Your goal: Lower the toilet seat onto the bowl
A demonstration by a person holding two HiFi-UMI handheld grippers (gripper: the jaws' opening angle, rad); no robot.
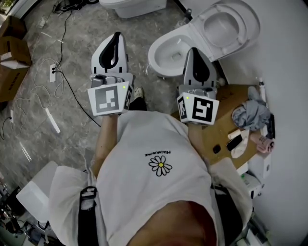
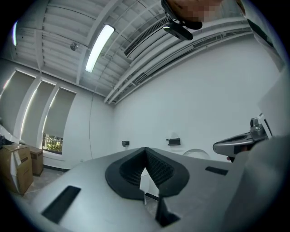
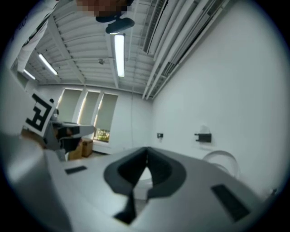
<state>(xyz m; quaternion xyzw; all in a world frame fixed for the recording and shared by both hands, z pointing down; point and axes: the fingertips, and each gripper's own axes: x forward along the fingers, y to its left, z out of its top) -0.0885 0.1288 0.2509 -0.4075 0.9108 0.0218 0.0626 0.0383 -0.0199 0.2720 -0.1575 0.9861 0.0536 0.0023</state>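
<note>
Nearest the head camera is my white shirt (image 1: 159, 178) with a daisy print. Just past it are the marker cubes of both claws.

My left claw (image 1: 115, 37) is clenched with its tips together and holds nothing. It is over the grey floor (image 1: 72, 43), left of the bowl. In the left gripper view the left claw (image 2: 145, 152) has only a small gap behind the closed tips.

My right claw (image 1: 195, 50) is also clenched and empty. In the head view it overlaps the near right side of the toilet bowl (image 1: 155, 56); I cannot tell whether it touches. The right gripper view shows the same: tips shut and nothing in the claw (image 3: 146, 152).

A cardboard box (image 1: 226, 120) sits right of the right claw, with a grey cloth (image 1: 250, 114) and small items on top.

The toilet seat (image 1: 240, 29) is up, tilted back against the white wall, and the bowl below it is open. The seat is apart from both claws. It also shows as a pale ring (image 3: 222, 161) ahead in the right gripper view.

A second toilet (image 1: 134, 6) is at the far edge. More boxes (image 1: 12, 53) and a power strip (image 1: 52, 72) are far left.
</note>
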